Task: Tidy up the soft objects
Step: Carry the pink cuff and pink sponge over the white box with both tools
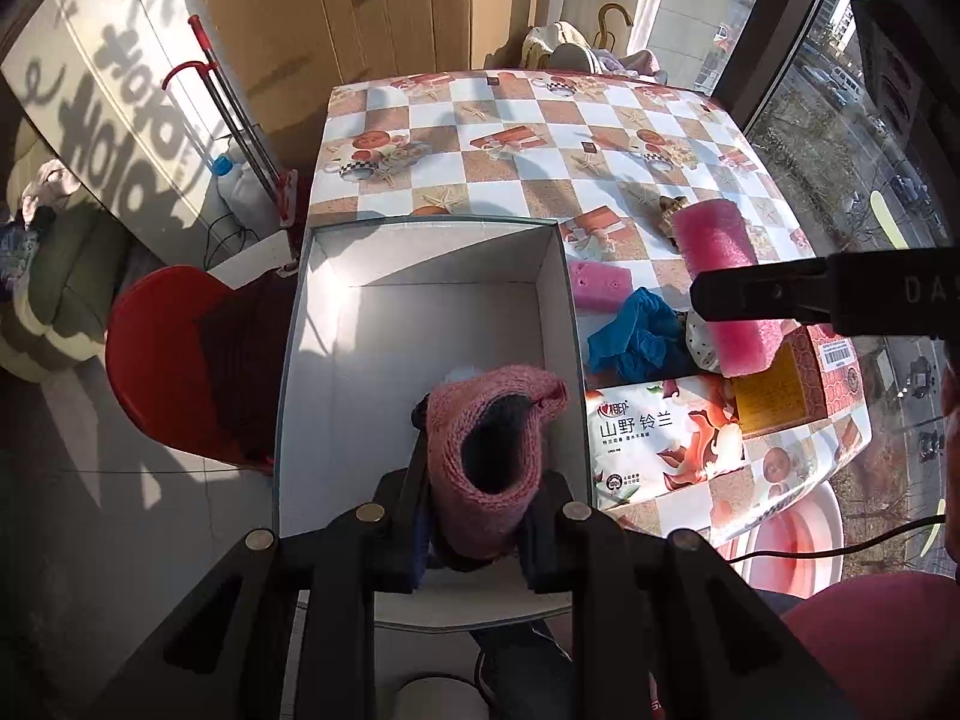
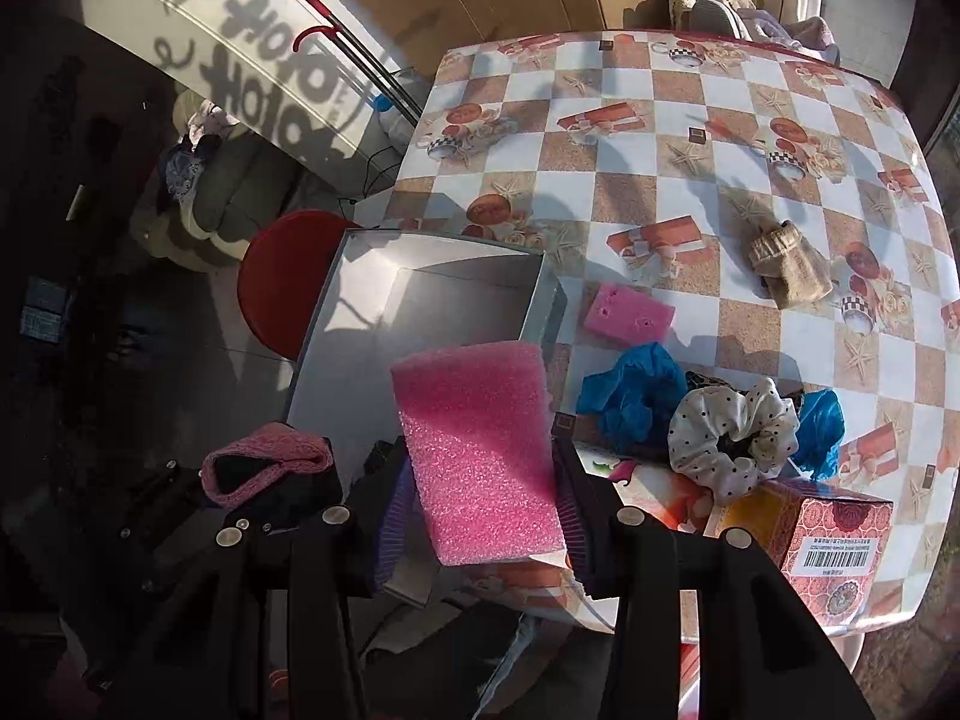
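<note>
Your left gripper (image 1: 480, 516) squeezes the pink knitted hat (image 1: 489, 450) just above the open white cardboard box (image 1: 420, 324), ready to drop it in. Your right gripper (image 2: 486, 516) pinches the big pink foam block (image 2: 480, 456) near the box's right wall (probably next to go in). Farther out on the checked table (image 2: 660, 120) wait a small pink foam piece (image 2: 627, 313), crumpled blue cloth (image 2: 630, 396), a white dotted scrunchie (image 2: 732, 438) and a tan sock (image 2: 789, 264).

Checkered table (image 2: 744, 138) carries grey box (image 2: 543, 324), pink foam block (image 2: 627, 313), beige sock (image 2: 789, 264), blue cloth (image 2: 633, 396).
</note>
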The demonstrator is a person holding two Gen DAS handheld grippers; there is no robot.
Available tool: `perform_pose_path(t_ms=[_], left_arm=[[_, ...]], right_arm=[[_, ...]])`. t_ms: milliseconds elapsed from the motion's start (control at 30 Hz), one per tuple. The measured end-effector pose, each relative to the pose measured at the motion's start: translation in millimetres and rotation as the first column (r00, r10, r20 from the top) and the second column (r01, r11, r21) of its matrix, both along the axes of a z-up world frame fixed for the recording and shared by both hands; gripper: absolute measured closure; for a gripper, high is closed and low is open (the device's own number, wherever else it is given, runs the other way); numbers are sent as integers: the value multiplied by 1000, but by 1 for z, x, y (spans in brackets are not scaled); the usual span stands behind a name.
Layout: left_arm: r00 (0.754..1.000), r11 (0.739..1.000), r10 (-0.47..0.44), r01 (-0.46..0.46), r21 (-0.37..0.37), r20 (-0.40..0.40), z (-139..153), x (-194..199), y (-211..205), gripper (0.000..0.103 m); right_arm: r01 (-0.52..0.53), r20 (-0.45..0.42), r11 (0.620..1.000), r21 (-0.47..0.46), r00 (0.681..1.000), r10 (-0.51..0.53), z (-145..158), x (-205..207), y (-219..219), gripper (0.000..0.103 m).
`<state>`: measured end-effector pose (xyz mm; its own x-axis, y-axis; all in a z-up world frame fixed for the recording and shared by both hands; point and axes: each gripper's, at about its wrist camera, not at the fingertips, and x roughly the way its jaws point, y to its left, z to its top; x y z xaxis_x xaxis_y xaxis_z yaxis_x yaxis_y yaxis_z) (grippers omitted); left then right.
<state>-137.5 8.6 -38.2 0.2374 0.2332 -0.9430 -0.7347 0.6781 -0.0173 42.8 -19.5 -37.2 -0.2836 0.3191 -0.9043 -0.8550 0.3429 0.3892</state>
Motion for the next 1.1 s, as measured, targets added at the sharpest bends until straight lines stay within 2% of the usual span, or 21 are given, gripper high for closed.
perform_pose_path(t_ms=[267,433,667,1100], left_arm=[[992,992,123,-123,0,-24,-10,-55,2,78],[988,988,151,-151,-7,-28,-14,-65,1,78],[988,989,151,-151,-1,-33,-15,-64,3,78],[990,991,133,-133,-3,-48,-17,-59,1,78]], right_arm=[[-187,45,982,-14,981,188,-4,-62,36,57],[-248,52,968,-44,967,250,-13,-80,45,57],[-283,59,958,-54,957,286,-14,-91,50,57],[-259,45,964,-59,964,262,-15,-86,48,57]])
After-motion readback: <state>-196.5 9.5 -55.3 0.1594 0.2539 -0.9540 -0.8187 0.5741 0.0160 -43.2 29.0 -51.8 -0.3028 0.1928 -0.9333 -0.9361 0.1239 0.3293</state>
